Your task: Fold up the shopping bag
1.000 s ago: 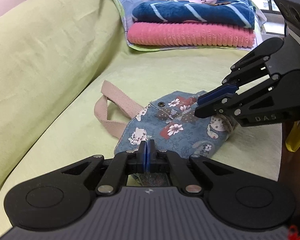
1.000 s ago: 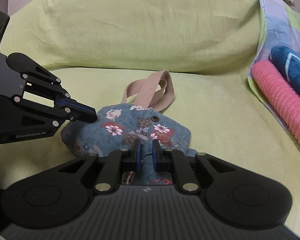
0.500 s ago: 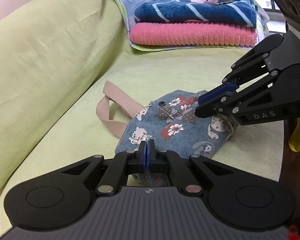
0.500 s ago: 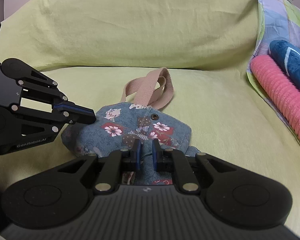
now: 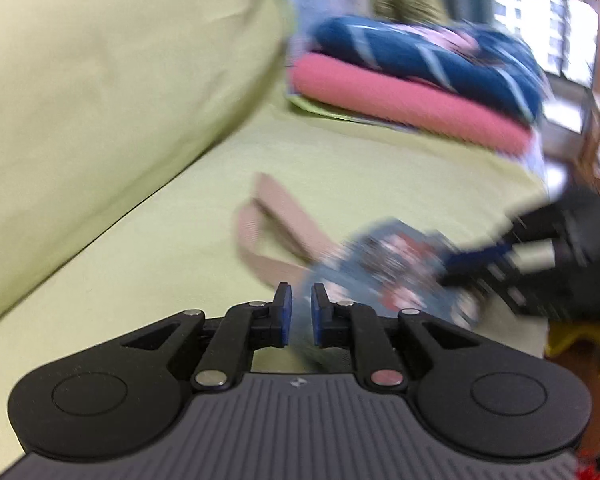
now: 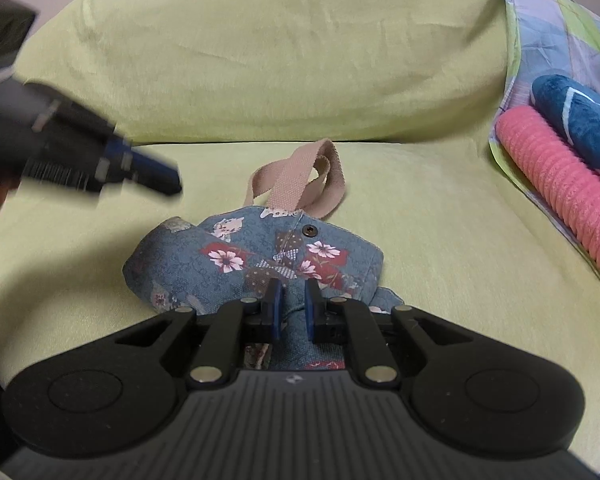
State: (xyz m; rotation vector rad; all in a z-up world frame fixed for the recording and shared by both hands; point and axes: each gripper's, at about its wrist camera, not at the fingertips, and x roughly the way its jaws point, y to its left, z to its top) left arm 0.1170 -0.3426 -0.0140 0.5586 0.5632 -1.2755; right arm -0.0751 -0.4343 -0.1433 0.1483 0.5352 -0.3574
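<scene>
The folded blue floral shopping bag (image 6: 256,264) lies on the yellow-green sofa seat (image 6: 440,232), its beige handles (image 6: 300,176) pointing toward the backrest. In the right wrist view my right gripper (image 6: 290,306) is slightly open over the bag's near edge, holding nothing. My left gripper (image 6: 156,174) shows blurred at the left, lifted off the bag. In the blurred left wrist view my left gripper (image 5: 298,316) is slightly open and empty, above the bag's (image 5: 380,268) left edge, with the handles (image 5: 276,232) ahead. The right gripper (image 5: 540,260) shows there at the right.
A pink towel (image 5: 400,96) and a dark blue towel (image 5: 420,56) are stacked on a patterned cloth at the sofa's far right end; they also show in the right wrist view (image 6: 560,184). The sofa backrest (image 6: 260,52) rises behind the bag. A yellow object (image 5: 580,336) sits beyond the seat edge.
My left gripper has opened, let go of the bag's edge and is moving up and away to the left, blurring its view. My right gripper has stayed over the bag.
</scene>
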